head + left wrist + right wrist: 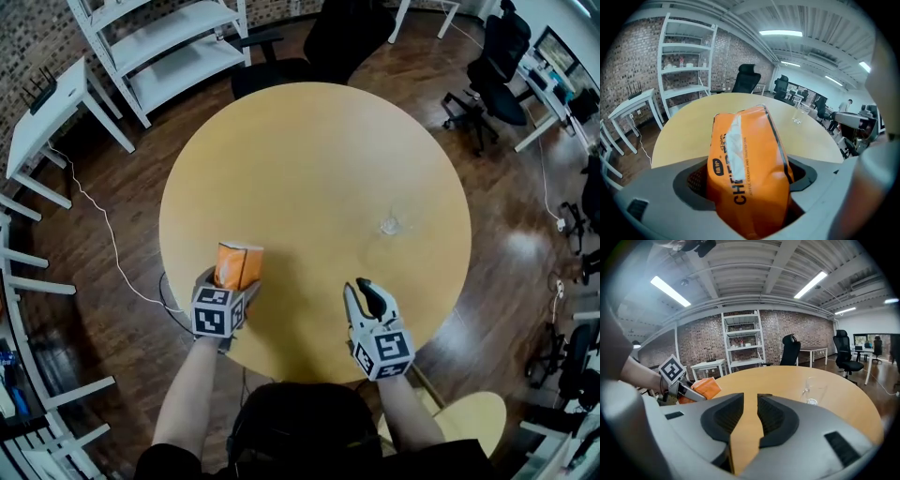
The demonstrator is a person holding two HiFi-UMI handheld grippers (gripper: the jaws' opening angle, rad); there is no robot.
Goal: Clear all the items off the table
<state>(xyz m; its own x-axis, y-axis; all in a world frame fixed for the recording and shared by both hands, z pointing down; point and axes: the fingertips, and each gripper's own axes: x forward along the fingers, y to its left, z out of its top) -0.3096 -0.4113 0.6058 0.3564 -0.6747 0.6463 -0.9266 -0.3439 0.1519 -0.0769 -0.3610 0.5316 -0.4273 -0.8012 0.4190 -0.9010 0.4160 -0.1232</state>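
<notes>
An orange tissue pack (238,265) stands between the jaws of my left gripper (232,286), which is shut on it above the near left part of the round wooden table (309,159). In the left gripper view the orange tissue pack (745,164) fills the space between the jaws, its white tissue slot facing up. A clear drinking glass (389,225) stands upright on the table's right half; the same glass (811,390) shows ahead and right of my right gripper (750,413). That right gripper (366,292) hovers over the near right edge with a narrow empty gap between its jaws.
A white shelf unit (169,47) and black office chairs (337,37) stand beyond the table's far side. A white desk (47,108) is at the left, more chairs (497,66) at the right. A round wooden seat (469,417) sits near my right elbow.
</notes>
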